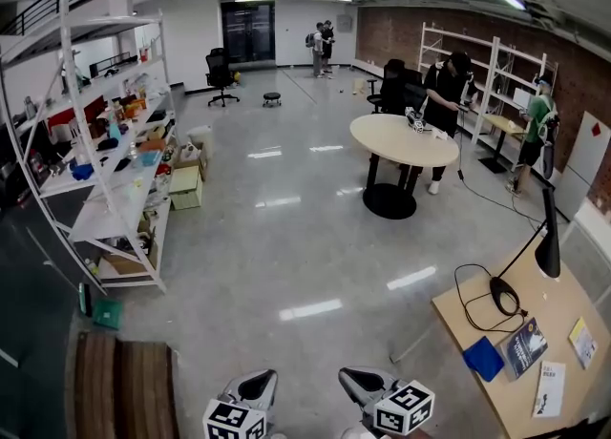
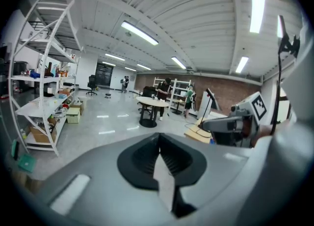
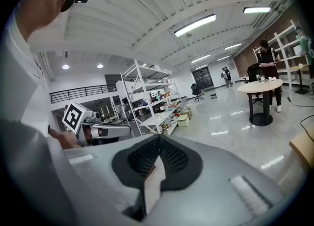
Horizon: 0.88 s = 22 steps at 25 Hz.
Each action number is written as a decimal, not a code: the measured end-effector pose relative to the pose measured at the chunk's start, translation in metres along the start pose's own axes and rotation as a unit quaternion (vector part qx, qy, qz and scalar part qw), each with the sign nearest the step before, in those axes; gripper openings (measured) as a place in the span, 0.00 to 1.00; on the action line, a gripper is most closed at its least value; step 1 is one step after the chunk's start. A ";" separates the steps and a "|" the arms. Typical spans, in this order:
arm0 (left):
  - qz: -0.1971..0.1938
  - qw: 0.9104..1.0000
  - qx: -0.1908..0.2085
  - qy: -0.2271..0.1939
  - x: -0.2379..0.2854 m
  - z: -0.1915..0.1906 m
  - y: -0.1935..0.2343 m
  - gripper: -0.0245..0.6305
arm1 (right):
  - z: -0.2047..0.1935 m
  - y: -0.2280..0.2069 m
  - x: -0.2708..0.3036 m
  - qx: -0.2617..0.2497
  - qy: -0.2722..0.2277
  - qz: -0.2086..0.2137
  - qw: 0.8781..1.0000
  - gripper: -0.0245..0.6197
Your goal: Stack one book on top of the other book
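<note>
Jaws on both grippers are sitting fully closed with nothing between them; left gripper (image 1: 258, 385) and right gripper (image 1: 357, 382) are hovering side by side at the bottom centre of the head view, pointing out over the glossy floor (image 1: 286, 237), well apart from the books. Blue book (image 1: 484, 358) and dark-covered book (image 1: 524, 346) are lying flat just beside each other, unstacked, on the wooden desk (image 1: 473, 318) at lower right, near the black desk lamp (image 1: 548, 254). White booklet (image 1: 548, 389) and yellow booklet (image 1: 582, 342) are lying nearer the right edge.
</note>
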<state>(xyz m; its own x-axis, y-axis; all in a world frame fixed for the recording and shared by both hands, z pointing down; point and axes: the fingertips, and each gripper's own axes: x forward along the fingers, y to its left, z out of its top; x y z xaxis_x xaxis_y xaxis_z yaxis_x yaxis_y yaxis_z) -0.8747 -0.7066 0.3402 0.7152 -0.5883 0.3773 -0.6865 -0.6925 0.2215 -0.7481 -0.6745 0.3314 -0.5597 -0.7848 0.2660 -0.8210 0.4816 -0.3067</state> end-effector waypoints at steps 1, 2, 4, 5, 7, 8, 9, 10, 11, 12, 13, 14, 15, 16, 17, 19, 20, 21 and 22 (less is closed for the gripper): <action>0.001 1.000 0.000 -0.001 -0.001 0.000 0.000 0.05 | -0.001 0.000 -0.001 -0.001 0.000 -0.001 1.000 0.04; 0.001 1.000 0.000 -0.001 -0.002 0.000 0.000 0.05 | -0.001 0.001 -0.001 0.000 0.000 -0.001 1.000 0.04; 0.000 1.000 0.001 -0.003 -0.003 -0.001 0.000 0.05 | -0.004 0.003 -0.001 -0.001 0.000 -0.002 1.000 0.04; -0.001 1.000 0.002 -0.003 -0.004 -0.002 0.000 0.05 | -0.004 0.004 -0.001 -0.002 0.000 -0.002 1.000 0.04; -0.005 1.000 0.005 -0.004 -0.004 -0.002 -0.001 0.05 | -0.005 0.006 -0.001 -0.004 0.001 -0.003 1.000 0.04; -0.006 1.000 0.005 -0.004 -0.003 -0.002 -0.002 0.05 | -0.006 0.006 -0.001 -0.005 0.001 -0.004 1.000 0.04; -0.008 1.000 0.005 -0.004 -0.003 -0.003 -0.002 0.05 | -0.006 0.006 -0.001 -0.005 0.001 -0.006 1.000 0.04; -0.010 1.000 0.006 -0.005 -0.003 -0.003 -0.002 0.05 | -0.007 0.007 -0.002 -0.006 0.000 -0.008 1.000 0.04; -0.012 1.000 0.007 -0.005 -0.004 -0.002 -0.003 0.05 | -0.006 0.007 -0.003 -0.006 -0.001 -0.011 1.000 0.04; -0.016 1.000 0.008 -0.007 -0.005 -0.001 -0.002 0.05 | -0.006 0.008 -0.003 -0.006 -0.002 -0.014 1.000 0.04; -0.020 1.000 0.009 -0.008 -0.006 0.000 -0.002 0.05 | -0.006 0.010 -0.004 -0.005 -0.003 -0.019 1.000 0.04; -0.024 1.000 0.010 -0.009 -0.007 0.000 -0.002 0.05 | -0.007 0.011 -0.005 -0.004 -0.003 -0.024 1.000 0.04; -0.029 0.999 0.011 -0.009 -0.007 0.000 -0.002 0.05 | -0.008 0.011 -0.005 -0.003 -0.004 -0.028 1.000 0.04; -0.034 0.999 0.012 -0.008 -0.007 -0.001 -0.002 0.05 | -0.009 0.012 -0.005 -0.001 -0.004 -0.033 0.999 0.04; -0.040 0.999 0.012 -0.006 -0.007 -0.003 -0.002 0.05 | -0.011 0.013 -0.006 0.000 -0.004 -0.038 0.999 0.04; -0.051 0.999 0.014 -0.002 -0.006 -0.007 -0.002 0.05 | -0.015 0.015 -0.007 0.003 -0.004 -0.048 0.999 0.04; -0.058 0.998 0.015 0.001 -0.006 -0.009 -0.003 0.05 | -0.018 0.017 -0.009 0.005 -0.005 -0.054 0.999 0.04; -0.065 0.998 0.018 0.004 -0.007 -0.011 -0.004 0.05 | -0.020 0.019 -0.011 0.008 -0.007 -0.061 0.998 0.04; -0.073 0.997 0.021 0.009 -0.007 -0.013 -0.005 0.05 | -0.023 0.021 -0.014 0.010 -0.008 -0.069 0.998 0.04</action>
<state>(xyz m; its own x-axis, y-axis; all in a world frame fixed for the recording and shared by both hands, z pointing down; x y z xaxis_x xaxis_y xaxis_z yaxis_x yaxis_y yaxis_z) -0.8779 -0.6935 0.3485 0.8046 -0.4728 0.3592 -0.5687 -0.7877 0.2370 -0.7603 -0.6442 0.3420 -0.4386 -0.8499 0.2921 -0.8881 0.3601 -0.2856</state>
